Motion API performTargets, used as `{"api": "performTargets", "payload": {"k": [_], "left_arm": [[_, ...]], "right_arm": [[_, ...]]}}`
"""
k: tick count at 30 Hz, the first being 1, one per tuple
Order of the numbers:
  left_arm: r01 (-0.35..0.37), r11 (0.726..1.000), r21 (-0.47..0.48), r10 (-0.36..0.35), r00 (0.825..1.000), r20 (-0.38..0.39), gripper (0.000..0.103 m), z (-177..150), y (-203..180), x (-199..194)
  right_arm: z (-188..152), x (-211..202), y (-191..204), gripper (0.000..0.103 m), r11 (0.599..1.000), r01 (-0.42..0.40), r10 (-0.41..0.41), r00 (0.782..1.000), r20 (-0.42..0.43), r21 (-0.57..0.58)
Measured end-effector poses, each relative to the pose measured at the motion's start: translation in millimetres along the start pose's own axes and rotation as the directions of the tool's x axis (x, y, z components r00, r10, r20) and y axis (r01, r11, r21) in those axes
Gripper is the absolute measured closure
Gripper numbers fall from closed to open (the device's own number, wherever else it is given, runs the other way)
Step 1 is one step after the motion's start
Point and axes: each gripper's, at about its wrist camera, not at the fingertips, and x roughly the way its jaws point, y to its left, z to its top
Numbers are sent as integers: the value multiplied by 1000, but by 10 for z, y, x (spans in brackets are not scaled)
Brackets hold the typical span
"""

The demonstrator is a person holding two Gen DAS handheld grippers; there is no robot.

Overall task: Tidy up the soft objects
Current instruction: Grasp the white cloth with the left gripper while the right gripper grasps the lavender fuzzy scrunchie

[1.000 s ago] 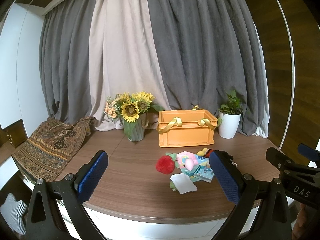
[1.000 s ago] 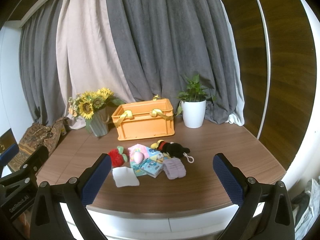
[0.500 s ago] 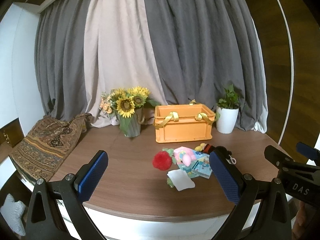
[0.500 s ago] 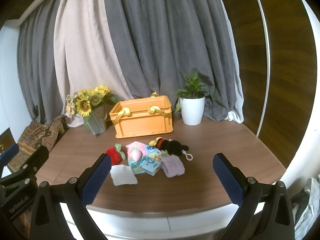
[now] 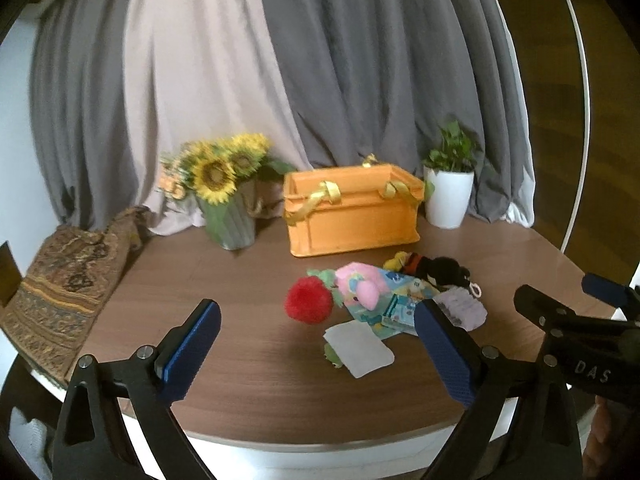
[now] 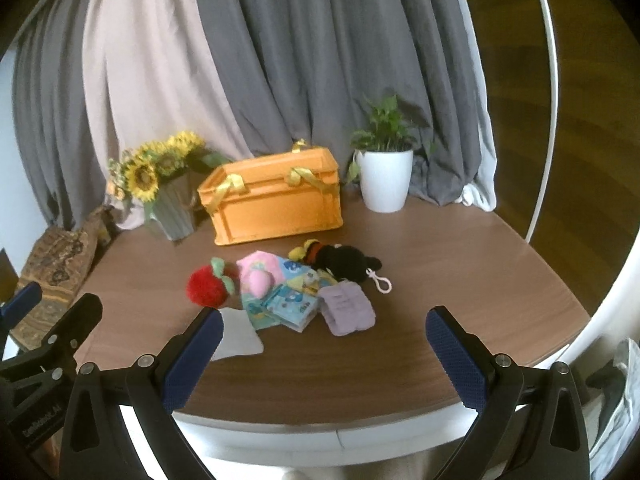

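- Left gripper (image 5: pixel 316 344): fingers spread wide, empty; the soft toys (image 5: pixel 360 292) lie on the counter (image 5: pixel 240 280) just beyond them.
- Right gripper (image 6: pixel 324 352): fingers wide apart, empty, toys ahead.

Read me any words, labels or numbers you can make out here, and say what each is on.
"DAS": white letters on the right gripper body, in the left wrist view.
Pale lettering on the left gripper body, in the right wrist view: too blurred to read.
Cloth book print: too small to read.
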Motion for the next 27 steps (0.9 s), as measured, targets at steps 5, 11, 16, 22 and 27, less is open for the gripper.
{"api": "performTargets", "payload": {"k": [5,11,16,22,27], "left_arm": [[48,999,20,-47,998,-40,7,-3,4,378],[66,998,12,-64,992,-109,10,-74,-56,722],[24,999,-33,-29,985,-171,16,-202,-195,921],[-78,988,-131,44,969,-244,20,-400,-409,1068],[-165,969,-186,113,958,-265,28,-517,-476,1144]], "right_arm": [[42,356,32,0,999,35,-36,999,-41,-24],[80,681,62,1,995,79,-83,994,-75,-57],[69,926,-19,3,995,61,-70,989,-129,-78],[24,1279,-207,10,990,-48,19,978,-207,-136],[-6,1500,-338,12,980,-102,61,971,-230,-171]]}}
